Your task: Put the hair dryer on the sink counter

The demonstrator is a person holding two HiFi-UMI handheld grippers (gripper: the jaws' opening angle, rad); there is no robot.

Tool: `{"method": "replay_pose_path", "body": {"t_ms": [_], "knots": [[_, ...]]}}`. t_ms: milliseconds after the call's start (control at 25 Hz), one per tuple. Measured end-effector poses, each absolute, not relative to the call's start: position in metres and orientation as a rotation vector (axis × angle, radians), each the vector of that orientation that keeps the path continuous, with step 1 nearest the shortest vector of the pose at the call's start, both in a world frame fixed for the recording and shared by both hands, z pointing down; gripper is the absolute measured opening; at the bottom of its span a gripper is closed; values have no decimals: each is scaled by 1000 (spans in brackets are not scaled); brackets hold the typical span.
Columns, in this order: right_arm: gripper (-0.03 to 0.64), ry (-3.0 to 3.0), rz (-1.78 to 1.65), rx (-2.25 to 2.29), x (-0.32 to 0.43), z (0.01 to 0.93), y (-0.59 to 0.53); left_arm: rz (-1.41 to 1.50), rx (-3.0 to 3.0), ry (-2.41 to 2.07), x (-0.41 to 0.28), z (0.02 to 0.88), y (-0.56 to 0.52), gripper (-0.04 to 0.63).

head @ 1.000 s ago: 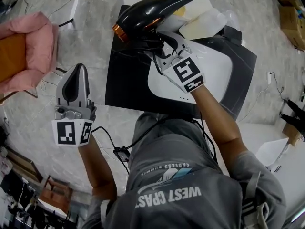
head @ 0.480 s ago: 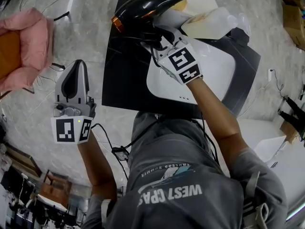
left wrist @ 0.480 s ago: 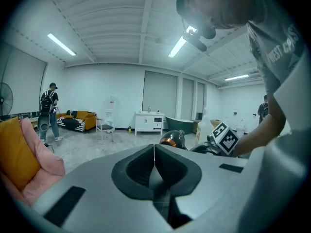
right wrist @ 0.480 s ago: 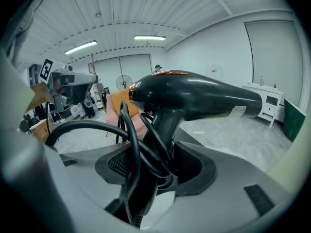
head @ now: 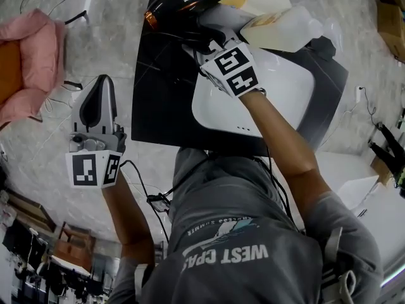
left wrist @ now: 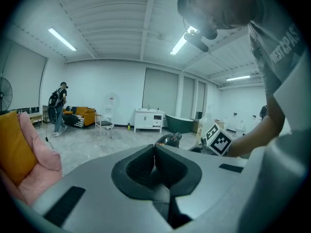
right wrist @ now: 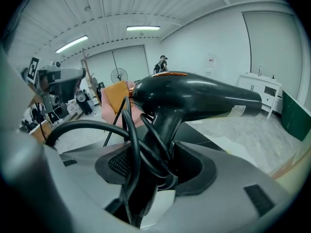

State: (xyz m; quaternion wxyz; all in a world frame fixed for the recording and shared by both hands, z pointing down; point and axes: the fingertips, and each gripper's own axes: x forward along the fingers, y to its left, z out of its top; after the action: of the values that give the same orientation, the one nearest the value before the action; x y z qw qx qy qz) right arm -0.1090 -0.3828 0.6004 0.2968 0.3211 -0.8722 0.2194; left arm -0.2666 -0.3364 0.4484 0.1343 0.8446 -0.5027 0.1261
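My right gripper (head: 204, 41) carries the hair dryer (head: 190, 2) over the far left part of the sink counter (head: 158, 106).

Compared with a second ago, the dryer and my right hand have travelled farther out across the black top, left of the white basin (head: 278, 97) and the bottle (head: 285, 25), so the approach looks nearly complete. My right jaws stand fairly wide, clamped on the dryer's handle with loops of its cord (right wrist: 129, 144) bunched against them. The barrel lies roughly level. Whether the dryer already touches the counter I cannot tell, and it is not yet released. My left gripper (head: 101, 88) hangs off the counter's left side, jaws pressed together on nothing.
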Motion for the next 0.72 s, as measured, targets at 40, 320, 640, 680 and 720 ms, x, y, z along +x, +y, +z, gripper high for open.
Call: {"method": "replay_pose_path", "body": {"t_ms": [40, 320, 640, 680, 720], "knots": [[256, -2308, 589, 848, -109, 604, -383, 368, 2445, -1454, -266, 450, -337, 20], [258, -2247, 618, 826, -108, 625, -380, 375, 2430, -1455, -264, 460, -339, 20], [250, -2217, 635, 799, -110, 629, -384, 373, 2430, -1454, -258, 459, -340, 20], [252, -2206, 634, 787, -110, 631, -383, 371, 2432, -1455, -258, 458, -340, 20], [252, -2196, 633, 777, -110, 633, -382, 370, 2433, -1456, -258, 457, -340, 20]]}}
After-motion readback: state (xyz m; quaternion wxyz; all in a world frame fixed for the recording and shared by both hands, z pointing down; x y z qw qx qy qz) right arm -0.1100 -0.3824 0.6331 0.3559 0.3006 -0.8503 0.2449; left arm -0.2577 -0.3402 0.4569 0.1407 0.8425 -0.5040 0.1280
